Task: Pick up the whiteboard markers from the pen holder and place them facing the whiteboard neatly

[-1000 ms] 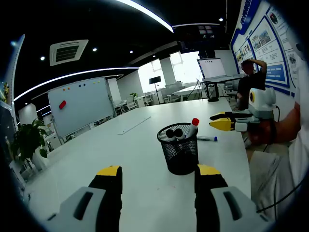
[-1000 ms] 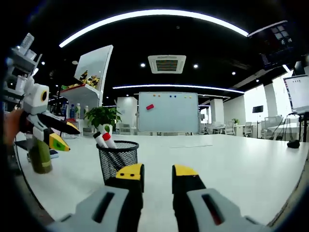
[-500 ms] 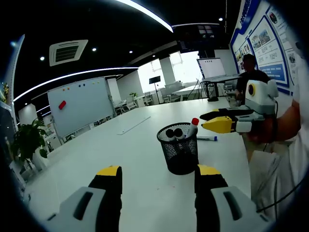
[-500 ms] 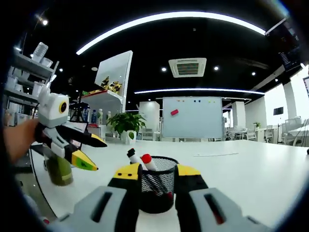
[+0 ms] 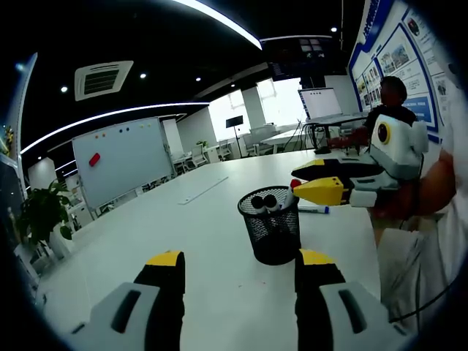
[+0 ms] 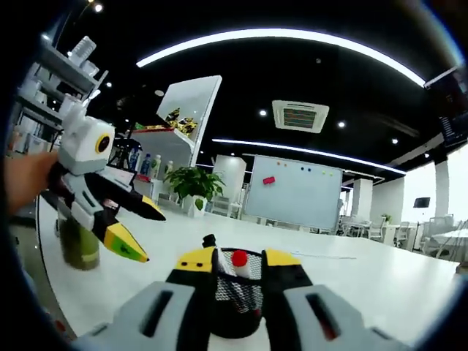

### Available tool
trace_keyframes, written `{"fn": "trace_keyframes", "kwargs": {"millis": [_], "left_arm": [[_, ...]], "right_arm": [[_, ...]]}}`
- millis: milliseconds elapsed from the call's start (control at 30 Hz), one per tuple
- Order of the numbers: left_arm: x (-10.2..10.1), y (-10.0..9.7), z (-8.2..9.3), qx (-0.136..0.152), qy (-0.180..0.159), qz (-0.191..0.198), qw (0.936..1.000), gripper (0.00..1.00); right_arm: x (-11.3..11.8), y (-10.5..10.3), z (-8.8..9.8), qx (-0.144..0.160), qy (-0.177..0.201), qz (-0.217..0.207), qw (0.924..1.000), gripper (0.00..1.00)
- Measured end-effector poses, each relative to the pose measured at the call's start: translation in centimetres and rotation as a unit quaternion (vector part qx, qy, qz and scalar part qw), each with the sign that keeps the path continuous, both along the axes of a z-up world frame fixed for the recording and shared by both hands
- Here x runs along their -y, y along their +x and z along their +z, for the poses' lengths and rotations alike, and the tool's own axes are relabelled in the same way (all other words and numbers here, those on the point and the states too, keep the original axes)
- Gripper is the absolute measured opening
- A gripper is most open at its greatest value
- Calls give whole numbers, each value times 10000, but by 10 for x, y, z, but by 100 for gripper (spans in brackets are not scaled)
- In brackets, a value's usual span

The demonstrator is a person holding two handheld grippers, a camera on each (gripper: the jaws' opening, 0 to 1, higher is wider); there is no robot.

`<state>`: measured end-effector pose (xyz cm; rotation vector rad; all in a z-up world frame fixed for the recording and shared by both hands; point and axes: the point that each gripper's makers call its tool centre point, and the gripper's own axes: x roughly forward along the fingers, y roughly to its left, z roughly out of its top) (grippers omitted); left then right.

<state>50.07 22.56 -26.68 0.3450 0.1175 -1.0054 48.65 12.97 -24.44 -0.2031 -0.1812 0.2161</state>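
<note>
Markers [image 5: 272, 202] stand in the mesh pen holder [image 5: 270, 232] on the white table [image 5: 212, 241]; the right gripper [image 5: 311, 189] has closed in over the holder within the last second, jaws apart around the red-capped marker [image 6: 238, 259] (not yet pinched). The left gripper [image 5: 238, 267] waits open, nearer than the holder; the whiteboard [image 5: 123, 155] stands well beyond it

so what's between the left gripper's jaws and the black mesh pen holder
Bare white table in the left gripper view; nothing lies between the left gripper and the black mesh pen holder.
</note>
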Motion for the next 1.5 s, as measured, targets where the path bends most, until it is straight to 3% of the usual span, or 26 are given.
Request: {"fn": "trace_keyframes", "kwargs": {"millis": [133,533,700,1067,1367,1500], "left_arm": [[1,-1,0,2,-7,-1,10000,62],[0,-1,0,-1,-9,-8,10000,62],[-1,0,0,0,-8,-6,10000,62],[-1,1,0,9,-16,-8,10000,62],[-1,1,0,6,-16,-14,10000,62],[-1,1,0,6,-14,-13,10000,62]], "right_arm": [[0,7,-3,-28,-196,-61,9998,20],[0,11,-3,-78,-262,-75,9996,16],[2,11,-4,-63,-445,-107,9989,10],[2,11,-3,-46,-801,-118,9967,10],[8,11,-1,-60,-579,-125,9982,9],[9,7,8,83,-483,-135,9987,9]]}}
